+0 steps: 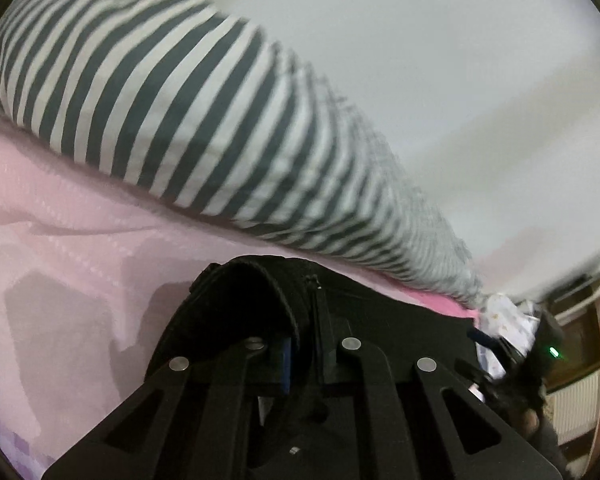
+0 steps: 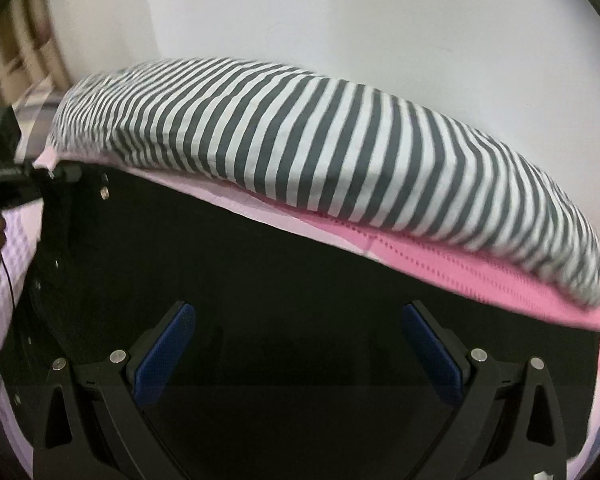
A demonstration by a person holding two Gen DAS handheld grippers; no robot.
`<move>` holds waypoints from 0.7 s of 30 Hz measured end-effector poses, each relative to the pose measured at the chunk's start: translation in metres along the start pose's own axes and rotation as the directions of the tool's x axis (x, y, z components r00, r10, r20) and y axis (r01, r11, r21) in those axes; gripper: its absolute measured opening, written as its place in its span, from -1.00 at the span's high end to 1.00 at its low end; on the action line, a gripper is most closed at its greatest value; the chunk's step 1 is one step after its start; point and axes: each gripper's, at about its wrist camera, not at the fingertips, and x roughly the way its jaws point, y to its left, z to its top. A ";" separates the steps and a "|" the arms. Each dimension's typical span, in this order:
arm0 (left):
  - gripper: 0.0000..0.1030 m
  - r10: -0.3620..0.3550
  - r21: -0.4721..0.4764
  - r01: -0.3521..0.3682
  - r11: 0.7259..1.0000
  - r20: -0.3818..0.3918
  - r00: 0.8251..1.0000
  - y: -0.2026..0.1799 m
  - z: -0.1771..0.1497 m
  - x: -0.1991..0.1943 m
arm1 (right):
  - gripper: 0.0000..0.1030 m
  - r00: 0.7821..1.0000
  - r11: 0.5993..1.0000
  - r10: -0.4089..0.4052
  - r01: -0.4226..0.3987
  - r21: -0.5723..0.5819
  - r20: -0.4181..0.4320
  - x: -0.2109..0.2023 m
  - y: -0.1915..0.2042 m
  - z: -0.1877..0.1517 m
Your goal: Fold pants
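Observation:
The black pants (image 2: 284, 280) lie spread on a pink bed sheet (image 2: 500, 276). In the left wrist view my left gripper (image 1: 300, 344) is shut on the waistband edge of the pants (image 1: 260, 292), the black cloth bunched up between its fingers. In the right wrist view my right gripper (image 2: 300, 344) is open, its blue pads (image 2: 168, 356) wide apart just above the flat black cloth, holding nothing. The left gripper also shows at the left edge of the right wrist view (image 2: 8, 184), with a hand on it.
A striped grey-and-white pillow (image 2: 320, 148) lies along the far side of the bed, against a white wall (image 2: 340, 12). The pillow also shows in the left wrist view (image 1: 180, 120). The pink sheet (image 1: 60, 260) stretches left of the left gripper. Wooden furniture (image 1: 580, 360) stands at right.

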 end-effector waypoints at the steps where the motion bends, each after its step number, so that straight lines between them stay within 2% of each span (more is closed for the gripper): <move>1: 0.85 -0.020 0.016 0.020 1.000 0.016 1.000 -0.005 -0.003 -0.007 | -0.98 1.000 0.999 0.021 -0.021 -0.028 -0.012 0.003 -0.002 0.003; 6: 0.85 -0.104 0.109 0.097 0.989 0.065 0.992 -0.029 -0.019 -0.034 | -0.91 0.990 0.979 0.108 -0.121 -0.161 -0.090 0.022 -0.009 0.024; 11: 0.85 -0.156 0.176 0.140 0.974 0.083 0.984 -0.048 -0.033 -0.051 | -0.79 0.977 0.952 0.159 -0.190 -0.239 -0.143 0.032 -0.018 0.048; 15: 0.85 -0.175 0.197 0.153 0.968 0.097 0.980 -0.053 -0.037 -0.060 | -0.73 0.942 0.918 0.234 -0.296 -0.266 -0.239 0.044 -0.023 0.062; 19: 0.85 -0.185 0.195 0.162 0.967 0.106 0.977 -0.050 -0.042 -0.075 | -0.38 0.894 0.870 0.279 -0.390 -0.302 -0.350 0.059 -0.021 0.068; 21: 0.85 -0.185 0.184 0.163 0.969 0.111 0.976 -0.048 -0.041 -0.074 | -0.32 0.881 0.856 0.271 -0.405 -0.321 -0.388 0.065 -0.021 0.068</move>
